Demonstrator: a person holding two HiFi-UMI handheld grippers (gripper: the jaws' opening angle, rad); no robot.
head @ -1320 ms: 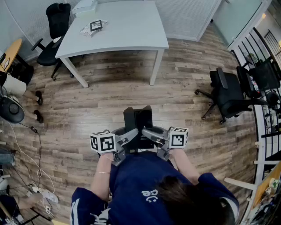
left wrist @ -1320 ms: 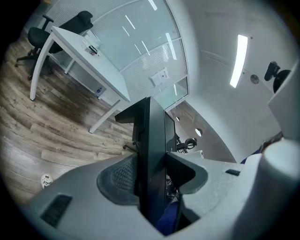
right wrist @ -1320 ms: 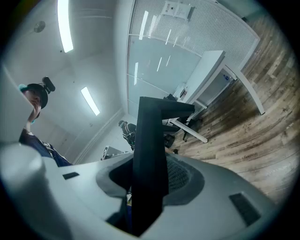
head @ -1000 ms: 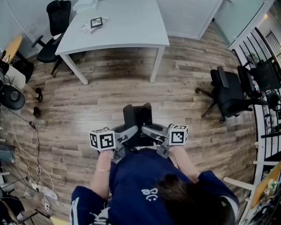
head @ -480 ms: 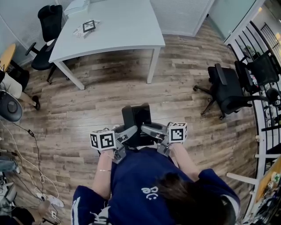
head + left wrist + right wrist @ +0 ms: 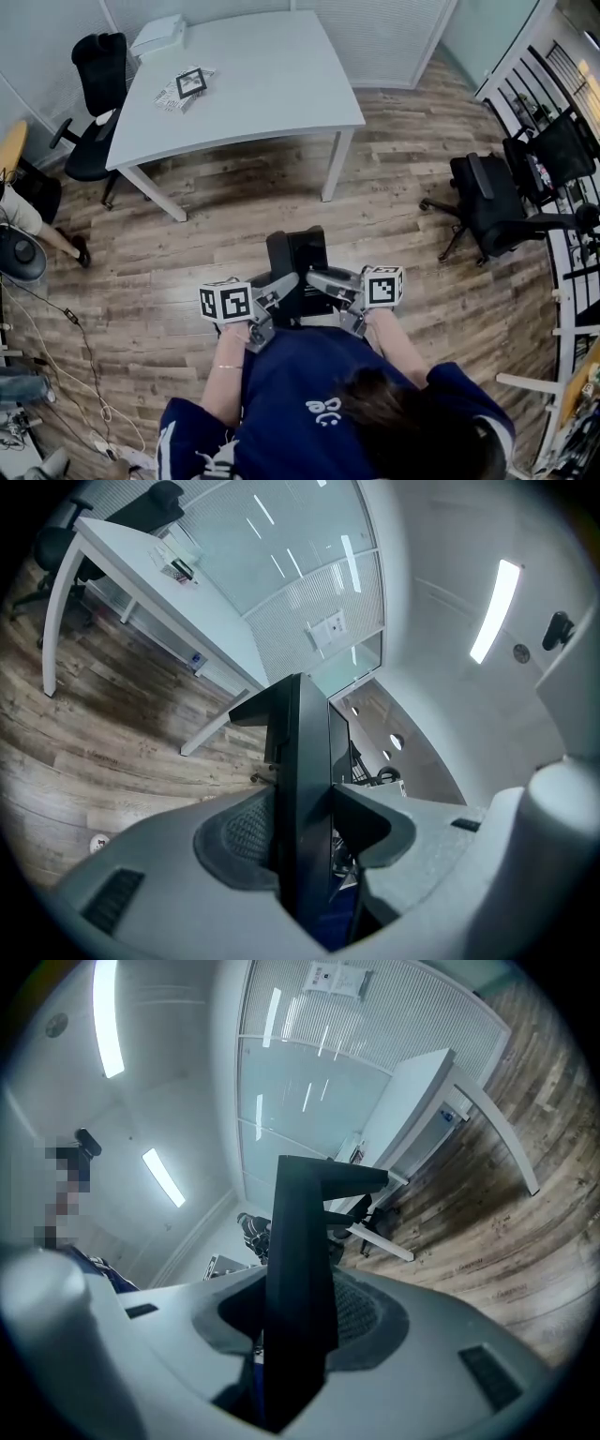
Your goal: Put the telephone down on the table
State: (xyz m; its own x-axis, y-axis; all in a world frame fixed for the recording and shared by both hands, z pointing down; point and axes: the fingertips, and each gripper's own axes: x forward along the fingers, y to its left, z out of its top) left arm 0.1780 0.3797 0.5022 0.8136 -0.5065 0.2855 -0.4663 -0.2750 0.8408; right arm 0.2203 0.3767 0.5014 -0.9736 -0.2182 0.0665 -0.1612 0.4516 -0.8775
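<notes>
1. At the bottom centre of the head view my two forearms reach forward. Each ends in a marker cube, the left cube and the right cube, level with each other.
2. My left gripper is clamped on the telephone. In the left gripper view the black body stands edge-on between the jaws, and both ribbed pads press on its sides.
3. My right gripper grips the same telephone from the other side. In the right gripper view the jaws stand at a narrow, part-way gap, filled by the dark slab with a pad against each face.
4. The telephone sits in the middle of the head view, just beyond my chest. It is held up between both tools and touches neither table nor floor.
5. Under it lies the wood-plank floor, which fills the middle band of the frame.
6. At the lower left edge loose cables trail over the planks. Higher on the left edge someone's foot shows.
7. At the right a black office chair stands well apart from me.
8. The white table takes the upper centre, well apart from the telephone. On its left part lies a square marker card, and a white box is at its far left corner.
9. Another black office chair stands beside the table's left end, in the upper left corner.
</notes>
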